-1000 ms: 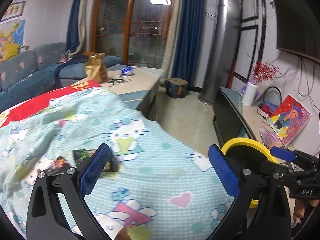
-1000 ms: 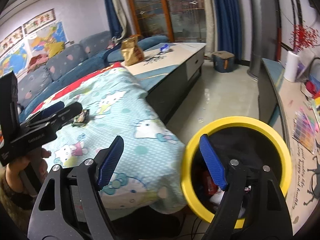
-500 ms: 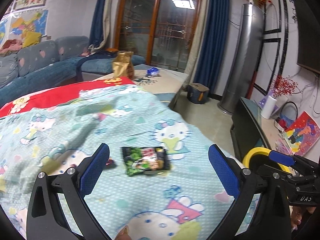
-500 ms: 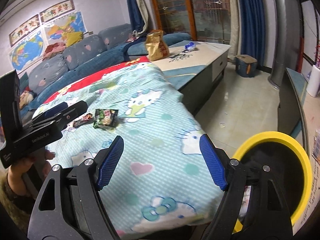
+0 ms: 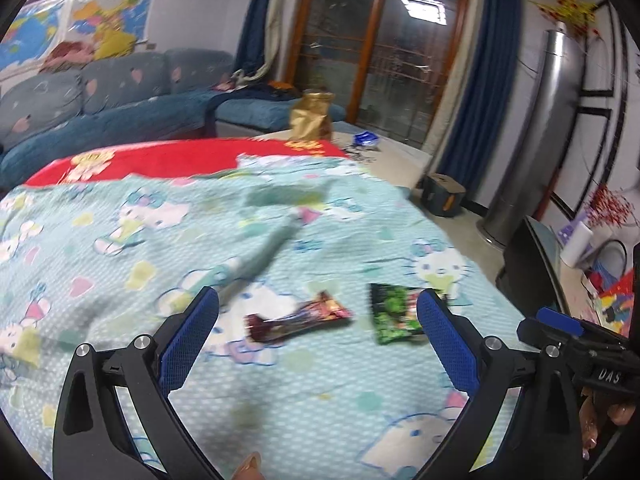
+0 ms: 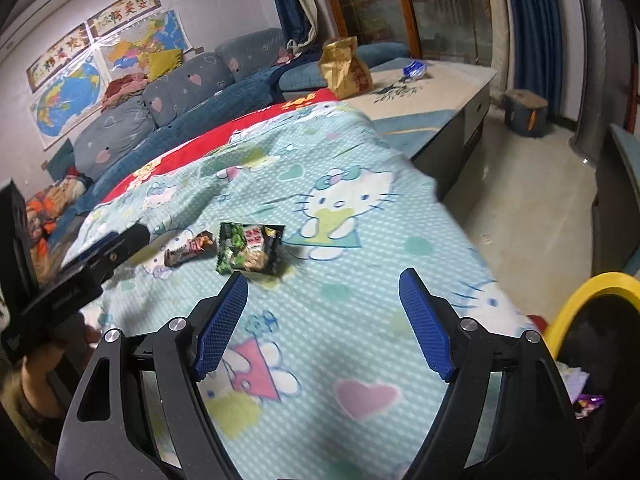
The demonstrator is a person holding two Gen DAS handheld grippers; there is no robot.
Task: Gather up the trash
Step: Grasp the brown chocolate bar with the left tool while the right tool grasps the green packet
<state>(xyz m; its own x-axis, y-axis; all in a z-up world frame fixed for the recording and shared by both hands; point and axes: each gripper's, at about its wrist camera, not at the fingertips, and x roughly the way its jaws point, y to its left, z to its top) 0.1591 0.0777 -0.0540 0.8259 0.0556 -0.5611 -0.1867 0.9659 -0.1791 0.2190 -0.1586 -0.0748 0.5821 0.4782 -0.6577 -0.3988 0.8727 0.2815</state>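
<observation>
Two wrappers lie side by side on the cartoon-cat blanket (image 5: 280, 380): a dark red wrapper (image 5: 296, 315) and, just to its right, a green wrapper (image 5: 394, 312). The left claw (image 5: 318, 336) tilts down over them, fingers spread wide, gripping nothing. The right claw (image 6: 322, 322) hangs beside it, also released and empty, angled down at the blanket. A yellow-rimmed bin (image 6: 580, 300) stands at the bed's edge

Surface: a light blue cartoon-cat blanket (image 5: 328, 240) spread flat over a red cover (image 5: 168, 158)
On it, centre: a dark red snack wrapper (image 5: 298, 316) lying lengthwise; just beside it, apart, a green snack packet (image 5: 394, 314)
Beyond: a pale low table (image 6: 436, 84) carrying a gold bag (image 6: 344, 68) and a small blue wrapper (image 6: 414, 69)
</observation>
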